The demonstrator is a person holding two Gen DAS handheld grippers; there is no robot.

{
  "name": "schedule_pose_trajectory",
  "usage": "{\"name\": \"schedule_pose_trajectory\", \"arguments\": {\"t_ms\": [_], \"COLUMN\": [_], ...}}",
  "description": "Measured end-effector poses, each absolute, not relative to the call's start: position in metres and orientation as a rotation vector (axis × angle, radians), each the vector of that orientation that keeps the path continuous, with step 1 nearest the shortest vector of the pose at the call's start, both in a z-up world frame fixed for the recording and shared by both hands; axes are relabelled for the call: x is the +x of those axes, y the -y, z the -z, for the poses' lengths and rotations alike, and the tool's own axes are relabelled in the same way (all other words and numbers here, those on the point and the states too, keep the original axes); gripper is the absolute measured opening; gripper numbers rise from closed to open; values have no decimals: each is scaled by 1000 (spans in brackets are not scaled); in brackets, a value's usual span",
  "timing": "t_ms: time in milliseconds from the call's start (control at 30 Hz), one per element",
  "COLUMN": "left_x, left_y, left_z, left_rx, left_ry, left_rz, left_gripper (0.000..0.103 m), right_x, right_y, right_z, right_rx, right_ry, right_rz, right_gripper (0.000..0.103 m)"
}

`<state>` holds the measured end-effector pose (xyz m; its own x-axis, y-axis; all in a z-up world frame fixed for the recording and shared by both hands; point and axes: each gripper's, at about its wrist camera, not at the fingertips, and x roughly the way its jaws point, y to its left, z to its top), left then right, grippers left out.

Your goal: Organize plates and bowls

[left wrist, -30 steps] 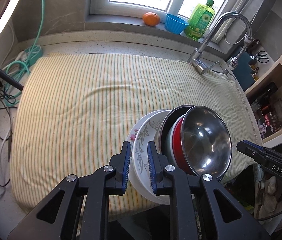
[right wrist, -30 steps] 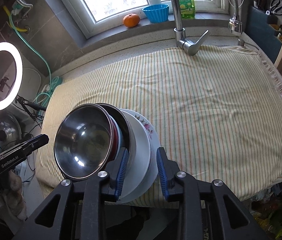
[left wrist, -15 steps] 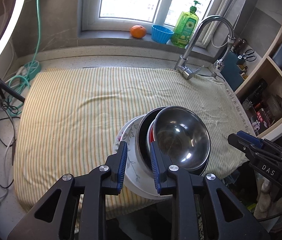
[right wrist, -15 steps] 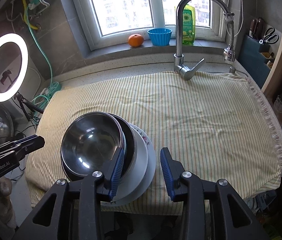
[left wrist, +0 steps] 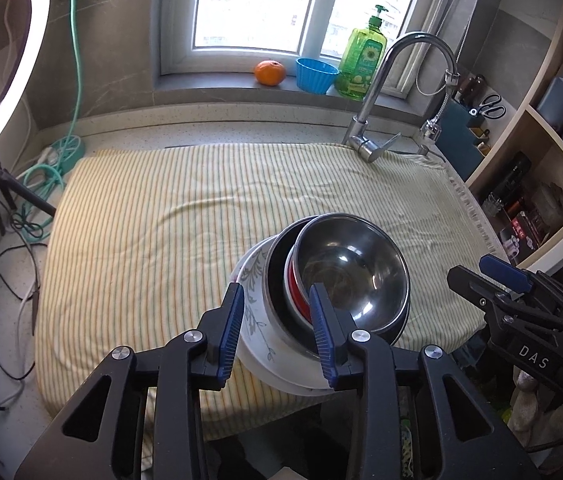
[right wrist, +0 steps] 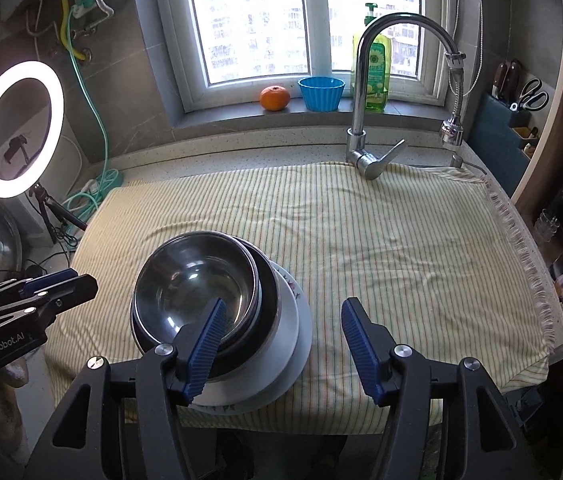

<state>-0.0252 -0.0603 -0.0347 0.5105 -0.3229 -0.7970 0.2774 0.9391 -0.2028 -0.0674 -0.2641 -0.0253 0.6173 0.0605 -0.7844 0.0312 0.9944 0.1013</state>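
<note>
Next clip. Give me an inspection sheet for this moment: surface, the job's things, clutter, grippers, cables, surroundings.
Surface: striped cloth covering the counter, wrinkled.
Job's things: one stack at the cloth's near edge; steel bowl on top, red bowl and dark bowl beneath, white floral dishes at the bottom.
Clutter: nothing seen on the cloth.
Grippers: left gripper and right gripper both opening, pads off the stack.
Cables: green hose and black leads left of the cloth.
Surroundings: faucet, ring light, and on the sill an orange, blue cup and soap bottle.
</note>
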Motion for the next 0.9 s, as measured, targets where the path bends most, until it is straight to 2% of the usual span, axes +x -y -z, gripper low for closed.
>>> {"name": "schedule_pose_trajectory", "arguments": {"t_ms": [400,567,900], "left_x": [-22,-22,-21], "left_y": [61,60,62], "left_z": [35,34,34], "left_rx": [-44,-46,-54], "left_ry": [-984,-974,-982], "left_rz": [361,357,371], "left_gripper": [32,41,43], "right_x": [-66,-66,-66], "right_y": [266,266,268], "right_z": [26,28,29], "right_rx": [109,107,105], "right_ry": [-903,-905,-906], "right_rz": [2,4,6], "right_gripper": [58,58,58]}}
